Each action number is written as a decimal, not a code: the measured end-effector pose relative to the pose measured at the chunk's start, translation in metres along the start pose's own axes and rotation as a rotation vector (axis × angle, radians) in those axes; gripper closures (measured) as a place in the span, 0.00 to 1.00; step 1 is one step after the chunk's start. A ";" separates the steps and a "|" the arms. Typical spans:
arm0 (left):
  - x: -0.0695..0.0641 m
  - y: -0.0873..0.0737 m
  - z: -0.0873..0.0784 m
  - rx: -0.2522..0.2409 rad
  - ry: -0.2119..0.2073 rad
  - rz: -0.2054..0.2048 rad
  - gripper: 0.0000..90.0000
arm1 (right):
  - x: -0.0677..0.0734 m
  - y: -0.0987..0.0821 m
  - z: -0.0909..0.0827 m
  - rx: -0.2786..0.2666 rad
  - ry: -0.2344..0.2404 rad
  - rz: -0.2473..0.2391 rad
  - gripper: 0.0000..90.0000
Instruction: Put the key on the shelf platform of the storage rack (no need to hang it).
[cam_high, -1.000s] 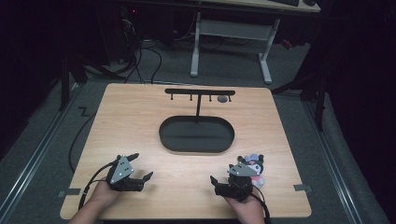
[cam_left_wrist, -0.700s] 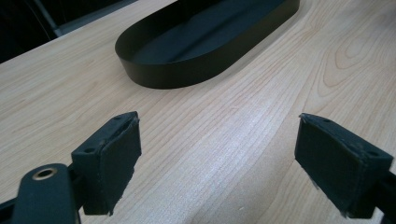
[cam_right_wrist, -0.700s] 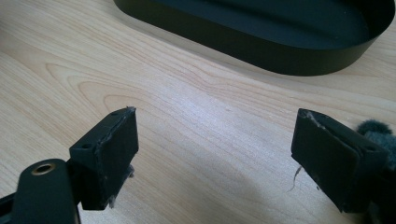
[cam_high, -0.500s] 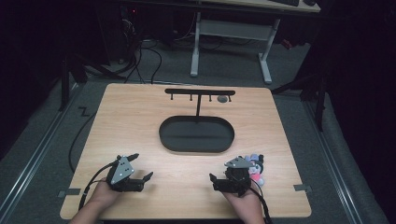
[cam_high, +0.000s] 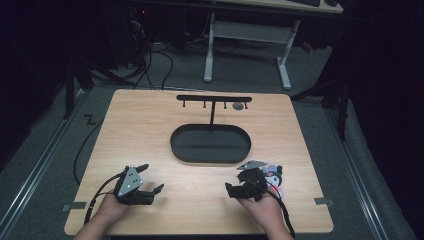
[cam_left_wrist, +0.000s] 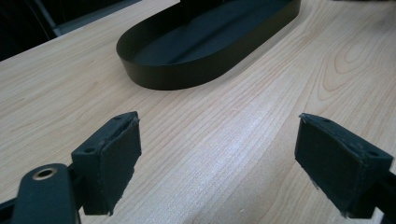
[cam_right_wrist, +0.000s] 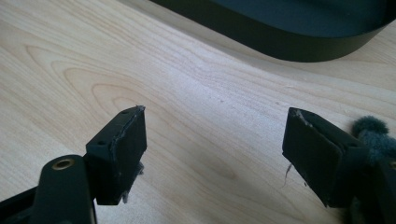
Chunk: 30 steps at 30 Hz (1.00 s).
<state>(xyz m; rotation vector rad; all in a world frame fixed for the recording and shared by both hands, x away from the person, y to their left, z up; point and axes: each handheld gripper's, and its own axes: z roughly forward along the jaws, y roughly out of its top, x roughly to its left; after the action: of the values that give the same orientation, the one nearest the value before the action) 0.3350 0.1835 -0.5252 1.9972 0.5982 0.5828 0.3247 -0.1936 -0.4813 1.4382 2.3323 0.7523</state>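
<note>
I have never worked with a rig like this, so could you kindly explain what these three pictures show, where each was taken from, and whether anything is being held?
No robot arm is here: a person holds a two-jaw tool in each hand. The high view looks down on a light wooden table from the person's side. The left gripper and the right gripper rest near its front edge.

The other two pictures come from cameras that ride on the grippers, each looking along its own black jaws. Both pairs stand wide apart over bare wood, so nothing is held.

In the middle of the table lies a shallow black oval tray, with a black T-shaped hanger stand rising from its far side. Beside the right gripper lies a small fuzzy grey, white and pink item, perhaps a soft toy; I cannot tell.
</note>
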 end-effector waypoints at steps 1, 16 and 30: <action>0.000 0.000 0.000 0.001 0.000 0.004 0.17 | 0.003 0.003 0.000 0.027 -0.003 -0.025 0.24; 0.000 0.000 0.000 0.006 0.001 0.005 0.17 | 0.008 0.014 -0.002 0.100 0.005 -0.050 0.27; -0.001 0.000 0.000 0.002 0.002 0.007 0.17 | 0.004 0.013 -0.003 0.134 -0.005 -0.049 0.30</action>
<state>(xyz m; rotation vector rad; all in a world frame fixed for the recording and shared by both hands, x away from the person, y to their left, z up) 0.3343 0.1830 -0.5253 2.0017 0.5931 0.5890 0.3306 -0.1860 -0.4718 1.4289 2.4452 0.5888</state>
